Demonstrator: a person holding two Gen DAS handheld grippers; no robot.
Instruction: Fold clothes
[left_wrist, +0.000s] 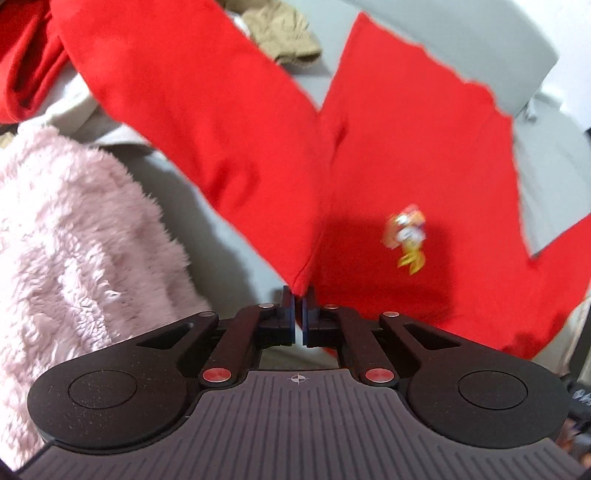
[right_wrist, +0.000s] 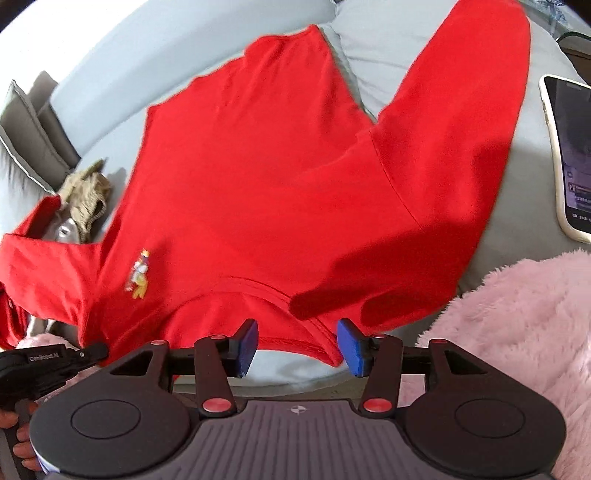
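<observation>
Red cotton-like jersey makes up the long-sleeved shirt (right_wrist: 258, 192), which lies spread front-up on a pale grey sofa (right_wrist: 436, 48), its small embroidered chest emblem (right_wrist: 139, 273) showing and its collar (right_wrist: 280, 332) nearest the right tool. It looks thin, light and limp, so it should drape and sag from any pinch point, not hold a shape; seams and hems are probably the surest places to grip. The left tool (left_wrist: 298, 306) has its jaws closed to a sliver on a fold of the shirt where a sleeve (left_wrist: 207, 122) meets the body, and that cloth rises taut from it. The right tool (right_wrist: 297, 345) stands wide open with nothing between its blue pads (right_wrist: 248, 347), just short of the collar edge. A pink fleecy garment (left_wrist: 74, 236), a khaki garment (left_wrist: 284, 33) and a phone (right_wrist: 570, 155) lie around the shirt.
</observation>
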